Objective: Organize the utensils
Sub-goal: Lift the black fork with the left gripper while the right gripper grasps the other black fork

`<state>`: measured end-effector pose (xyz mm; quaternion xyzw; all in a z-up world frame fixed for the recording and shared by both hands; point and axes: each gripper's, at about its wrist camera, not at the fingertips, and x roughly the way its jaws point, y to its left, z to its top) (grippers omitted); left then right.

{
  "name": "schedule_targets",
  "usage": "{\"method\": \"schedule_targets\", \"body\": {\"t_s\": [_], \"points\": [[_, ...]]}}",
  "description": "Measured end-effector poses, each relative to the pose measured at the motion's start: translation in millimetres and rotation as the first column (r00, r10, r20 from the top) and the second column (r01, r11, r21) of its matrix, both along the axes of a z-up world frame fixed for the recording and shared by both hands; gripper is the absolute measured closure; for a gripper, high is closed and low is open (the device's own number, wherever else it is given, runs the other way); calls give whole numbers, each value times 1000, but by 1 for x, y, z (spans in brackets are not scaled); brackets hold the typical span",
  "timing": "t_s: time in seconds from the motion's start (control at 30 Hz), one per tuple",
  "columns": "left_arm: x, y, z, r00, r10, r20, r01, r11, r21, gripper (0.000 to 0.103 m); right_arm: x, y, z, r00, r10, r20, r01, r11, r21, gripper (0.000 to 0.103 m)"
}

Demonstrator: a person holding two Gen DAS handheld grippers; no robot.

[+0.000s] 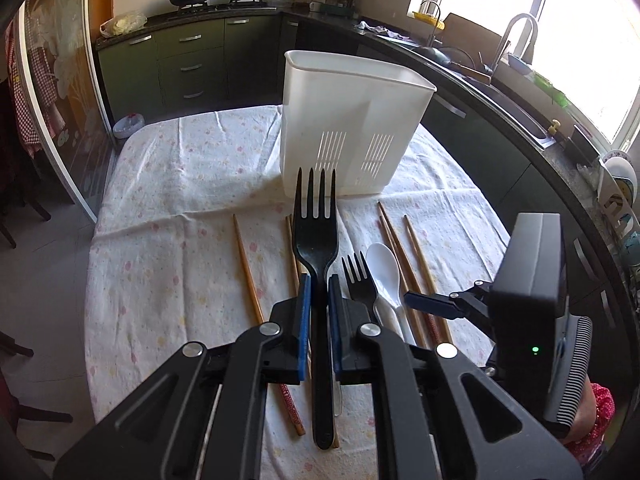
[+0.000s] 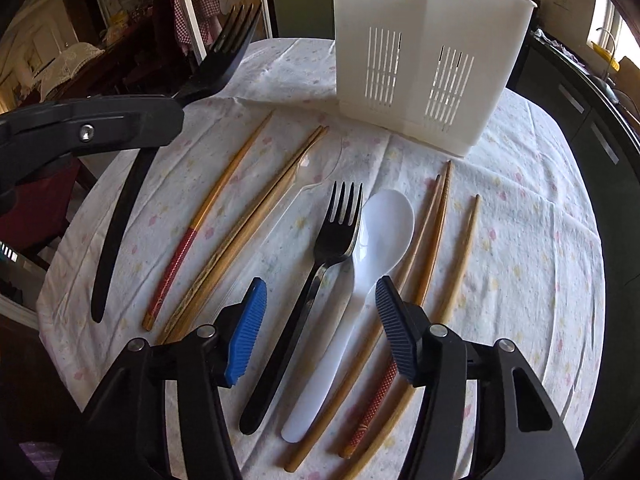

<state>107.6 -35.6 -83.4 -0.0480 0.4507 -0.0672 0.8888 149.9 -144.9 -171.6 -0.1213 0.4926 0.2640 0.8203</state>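
My left tongs are clamped on the neck of the long black plastic fork, lifted off the counter, tines toward the white slotted plastic utensil holder near the far edge. I should raise it above the rim, tip it upright, then release. My right tongs hang spread wide over the smaller black fork and white plastic spoon.

No readable text anywhere here: no labels, brand names or numbers legible on the utensils, holder or kitchen fittings.
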Motion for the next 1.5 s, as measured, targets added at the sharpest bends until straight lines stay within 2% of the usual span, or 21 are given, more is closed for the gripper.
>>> {"method": "schedule_targets", "body": {"t_s": [0.13, 0.27, 0.43, 0.57, 0.73, 0.77, 0.83, 0.87, 0.93, 1.1, 1.23, 1.37, 1.5], "points": [[-4, 0, 0, 1000, -7, 5, 7, 1000, -3, 94, 10, 6, -5, 1000, -13, -3, 13, 1000, -14, 53], [-3, 1, -1, 1000, -6, 5, 6, 1000, -1, 94, 10, 15, -3, 1000, -7, 21, 7, 999, -34, 63], [-4, 3, 0, 1000, -5, 7, 5, 1000, 6, 94, 0, 19, 8, 998, 13, 62, -13, 1000, 0, 63], [-5, 3, 0, 1000, -9, 9, 9, 1000, 7, 94, -1, 23, 1, 999, 40, -2, -40, 999, 26, 63], [-6, 3, 1, 1000, -15, 11, 15, 1000, 3, 94, 14, 25, -12, 998, 28, -50, -26, 999, 31, 65], [-6, 3, 1, 1000, -13, 11, 13, 1000, 1, 94, 17, 26, -12, 999, 22, -50, -20, 999, 32, 69], [-6, 4, 1, 1000, -13, 12, 13, 1000, 0, 94, 23, 28, -13, 999, 9, -46, -7, 999, 35, 88], [-6, 4, 1, 1000, -13, 12, 13, 1000, -1, 94, 26, 30, -14, 999, 11, -38, -10, 999, 35, 92], [-6, 5, 1, 1000, -14, 16, 14, 1000, -4, 94, 27, 31, -13, 999, 14, -33, -13, 999, 33, 93], [-7, 6, 9, 999, -15, 40, 15, 1000, -16, 94, 21, 8, 15, 1000, -6, 6, 5, 985, 171, 94], [-3, 6, 26, 996, -21, 92, 24, 999, -38, 94, 19, -22, 47, 998, -38, 47, 21, 951, 309, 94], [12, 1, 59, 980, -27, 198, 39, 998, -59, 94, 15, -52, 86, 986, -98, 132, 34, 907, 419, 94], [41, -7, 98, 936, -17, 351, 43, 997, -65, 94, 12, -75, 116, 967, -151, 206, 33, 874, 485, 94]]}}
